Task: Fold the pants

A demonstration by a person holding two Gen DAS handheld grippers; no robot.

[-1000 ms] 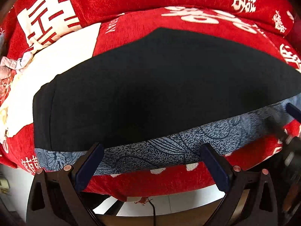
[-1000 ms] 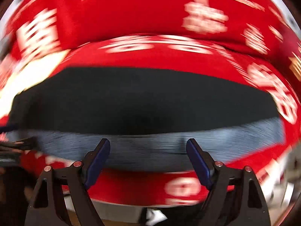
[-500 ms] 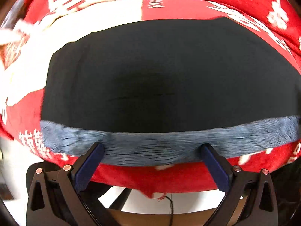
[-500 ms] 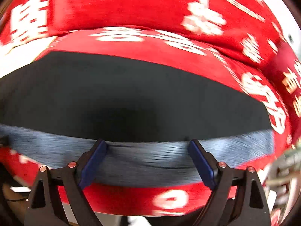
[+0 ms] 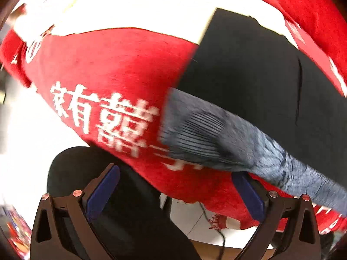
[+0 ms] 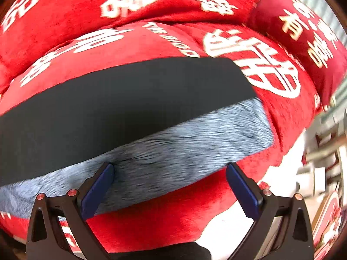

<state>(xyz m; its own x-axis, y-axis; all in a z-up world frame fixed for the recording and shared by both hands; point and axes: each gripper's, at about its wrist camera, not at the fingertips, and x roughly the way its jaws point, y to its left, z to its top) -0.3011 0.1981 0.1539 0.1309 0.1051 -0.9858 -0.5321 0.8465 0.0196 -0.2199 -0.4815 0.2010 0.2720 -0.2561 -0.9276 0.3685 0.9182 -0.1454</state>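
The black pants (image 6: 121, 106) with a grey patterned band (image 6: 184, 147) lie flat on the red cushion (image 6: 151, 43), toward twelve o'clock of the empty, wide-apart right gripper (image 6: 170, 189) and two o'clock of the left gripper (image 5: 176, 191), apparently equally spread.

Motion blur smears the grey patterned band (image 5: 216, 138) of the pants (image 5: 249, 82) in the left wrist view; its right end runs off the frame edge. In the right wrist view the pants (image 6: 121, 104) are cut off at the left edge, and the band (image 6: 184, 149) is streaked. Objects at the far right (image 6: 325, 151) are too blurred to identify.
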